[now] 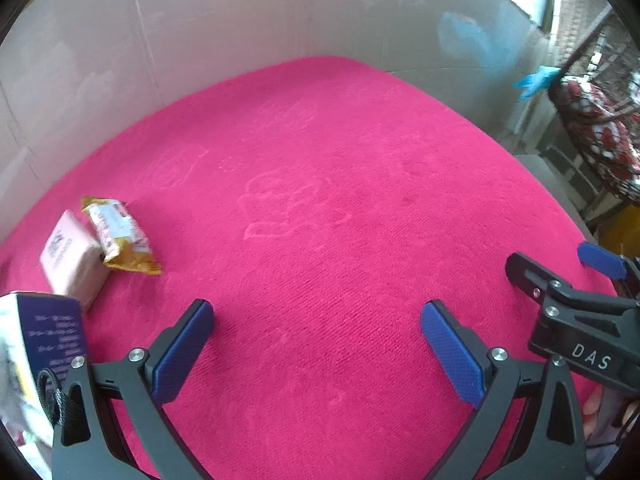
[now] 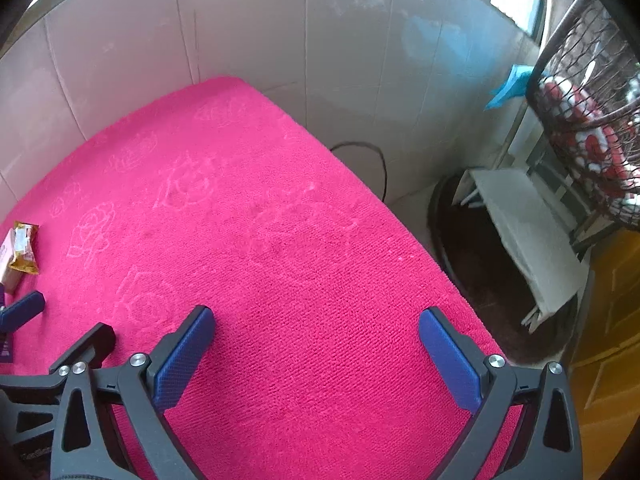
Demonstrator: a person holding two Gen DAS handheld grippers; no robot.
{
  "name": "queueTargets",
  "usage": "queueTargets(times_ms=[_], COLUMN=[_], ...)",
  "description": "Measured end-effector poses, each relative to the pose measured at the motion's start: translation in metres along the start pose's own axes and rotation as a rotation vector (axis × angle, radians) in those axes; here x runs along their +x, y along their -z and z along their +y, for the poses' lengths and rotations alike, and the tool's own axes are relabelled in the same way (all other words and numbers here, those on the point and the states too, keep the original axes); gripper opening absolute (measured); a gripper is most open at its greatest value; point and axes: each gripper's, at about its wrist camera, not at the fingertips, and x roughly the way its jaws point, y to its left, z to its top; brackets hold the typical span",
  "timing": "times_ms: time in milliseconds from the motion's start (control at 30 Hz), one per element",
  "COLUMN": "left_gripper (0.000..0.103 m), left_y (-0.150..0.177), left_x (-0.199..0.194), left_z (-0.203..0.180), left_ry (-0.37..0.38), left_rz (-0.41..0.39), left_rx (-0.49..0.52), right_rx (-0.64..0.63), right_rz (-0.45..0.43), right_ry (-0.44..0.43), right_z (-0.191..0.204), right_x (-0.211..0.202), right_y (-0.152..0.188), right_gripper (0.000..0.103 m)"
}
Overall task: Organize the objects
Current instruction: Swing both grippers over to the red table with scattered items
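Both tools are held over the pink cloth [image 1: 320, 200] with nothing gripped. The left gripper [image 1: 316, 344] is spread wide, empty, above bare cloth near the front edge. The right gripper [image 2: 316, 350] is likewise spread wide and empty, near the front right of the cloth.

The items to be organized are grouped at the left edge: a pink packet [image 1: 70, 258] and a gold snack wrapper [image 1: 120, 234] touching it, the wrapper partly resting against the packet. A dark-blue printed box [image 1: 52, 336] is seen at the front left, just beside the left gripper; what it contains cannot be told.

Step judged: between picks, or the start of a reach; nothing is in transit. The next move likely calls for the left gripper to be swung toward the left edge, lowered around one packet and closed. The wrapper should probably be taken first, since it overlaps the packet.

The box text and the packet face are shown only in the left wrist view. The cloth's right edge, a black cable [image 2: 372, 160] on the floor and a white rack [image 2: 524, 232] are shown only in the right wrist view, where the packets are clipped at the frame's left.
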Motion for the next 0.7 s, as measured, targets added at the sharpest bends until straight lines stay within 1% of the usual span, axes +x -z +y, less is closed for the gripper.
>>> queueTargets(times_ms=[33, 67, 133, 167, 267, 333, 400, 433, 467, 500, 567, 633, 667, 700], left_gripper=[0.103, 0.103, 0.103, 0.103, 0.103, 0.103, 0.103, 0.103, 0.103, 0.103, 0.103, 0.103, 0.103, 0.103], left_y=[-0.003, -0.009, -0.022, -0.026, -0.044, -0.048, -0.044, -0.035, -0.035, -0.034, -0.03, -0.032, -0.034, -0.036], left_x=[-0.004, -0.011, -0.033, -0.042, -0.081, -0.103, -0.121, -0.129, -0.141, -0.154, -0.178, -0.214, -0.235, -0.261], left_z=[-0.004, -0.007, -0.015, -0.017, -0.025, -0.026, -0.022, -0.012, -0.006, 0.0, 0.022, 0.043, 0.057, 0.07], left_ry=[-0.014, -0.012, 0.007, 0.008, 0.042, 0.059, 0.054, 0.06, 0.073, 0.076, 0.08, 0.063, 0.048, 0.017], left_rz=[-0.002, -0.015, -0.053, -0.066, -0.131, -0.166, -0.175, -0.181, -0.188, -0.203, -0.258, -0.34, -0.395, -0.454], left_rx=[-0.005, -0.011, -0.025, -0.031, -0.064, -0.069, -0.069, -0.072, -0.089, -0.11, -0.15, -0.188, -0.208, -0.233], right_rx=[0.011, 0.035, 0.061, 0.067, 0.059, 0.051, 0.06, 0.069, 0.075, 0.076, 0.07, 0.066, 0.074, 0.086], right_rz=[0.012, 0.018, 0.003, -0.019, -0.092, -0.134, -0.174, -0.186, -0.204, -0.229, -0.314, -0.416, -0.477, -0.531], right_ry=[-0.017, -0.049, -0.084, -0.103, -0.142, -0.175, -0.221, -0.262, -0.298, -0.315, -0.347, -0.386, -0.412, -0.436], right_z=[-0.002, -0.007, -0.012, -0.014, -0.012, -0.008, -0.005, -0.003, 0.001, 0.005, 0.014, 0.022, 0.024, 0.026], right_x=[0.0, -0.002, -0.011, -0.019, -0.047, -0.068, -0.088, -0.1, -0.114, -0.125, -0.158, -0.194, -0.217, -0.237], right_y=[-0.004, -0.009, -0.017, -0.022, -0.035, -0.044, -0.052, -0.057, -0.064, -0.069, -0.084, -0.098, -0.106, -0.112], right_gripper=[0.103, 0.103, 0.103, 0.103, 0.103, 0.103, 0.103, 0.103, 0.103, 0.103, 0.103, 0.103, 0.103, 0.103])
